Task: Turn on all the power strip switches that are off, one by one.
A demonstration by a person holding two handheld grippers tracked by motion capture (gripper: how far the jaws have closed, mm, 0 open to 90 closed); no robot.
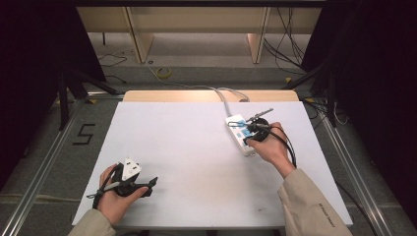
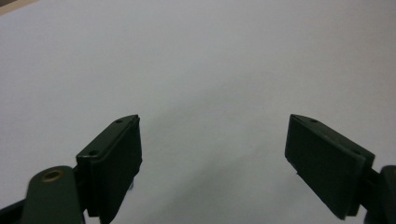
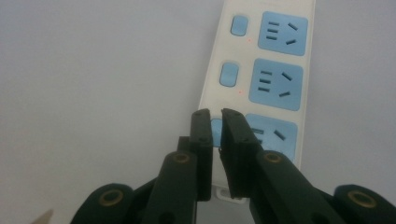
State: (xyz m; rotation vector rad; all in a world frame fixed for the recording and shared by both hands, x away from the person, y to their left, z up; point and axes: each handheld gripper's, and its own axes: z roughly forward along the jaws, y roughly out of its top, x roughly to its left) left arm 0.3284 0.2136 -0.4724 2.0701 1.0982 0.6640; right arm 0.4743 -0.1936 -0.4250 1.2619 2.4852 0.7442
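- Two grippers work over the white table (image 1: 196, 162); the power strip (image 1: 239, 133) lies at about two o'clock in the high view, its cable running off toward twelve.
- Judging by the pose, the step is pressing the strip's nearest blue switch (image 3: 216, 131): the tips should come straight down, centred on the button, without pushing the strip sideways.
- The right gripper (image 3: 214, 116) has its jaws nearly together, holding nothing, tips over that switch; contact cannot be confirmed.
- The left gripper (image 2: 212, 140), at seven o'clock, has its jaws wide apart and empty above bare table.
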